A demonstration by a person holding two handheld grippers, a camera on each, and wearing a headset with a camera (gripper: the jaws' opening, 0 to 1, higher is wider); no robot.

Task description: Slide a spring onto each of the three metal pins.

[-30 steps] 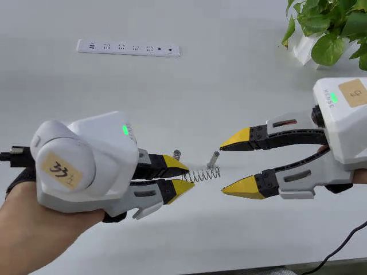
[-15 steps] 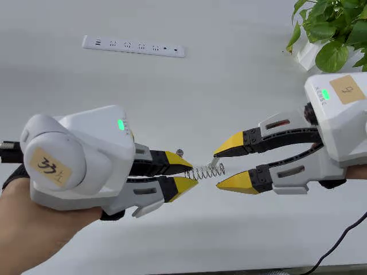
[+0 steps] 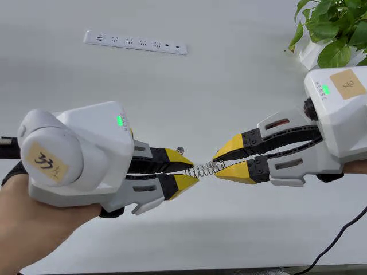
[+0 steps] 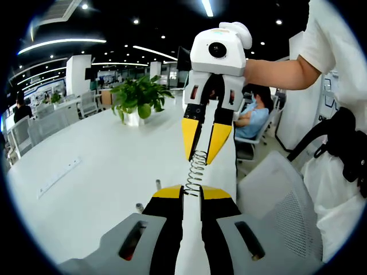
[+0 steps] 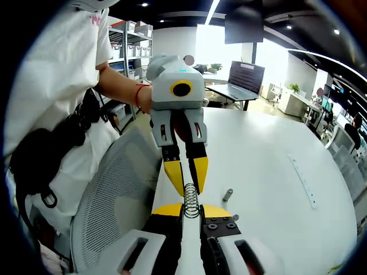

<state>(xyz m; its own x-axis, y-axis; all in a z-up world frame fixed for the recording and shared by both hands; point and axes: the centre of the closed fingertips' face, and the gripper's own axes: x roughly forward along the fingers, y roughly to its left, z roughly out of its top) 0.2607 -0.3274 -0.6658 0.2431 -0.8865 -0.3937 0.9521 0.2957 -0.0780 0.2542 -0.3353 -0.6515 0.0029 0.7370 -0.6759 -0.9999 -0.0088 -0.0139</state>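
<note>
Above the surface (image 3: 172, 91), in mid-air: spring (image 3: 205, 168) now pinched at each end, clamped by the left hand-held gripper (image 3: 194, 172) and newly closed upon by the right hand-held gripper (image 3: 217, 166), wide a second ago; nearby pin (image 3: 180, 150) bare, threading judged not yet begun

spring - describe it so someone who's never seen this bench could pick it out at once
Above the white table, the left gripper and right gripper face tip to tip. The spring is the thin wire coil bridging their yellow tips, off the surface; the metal pin behind it is solid and stands on the table.
</note>
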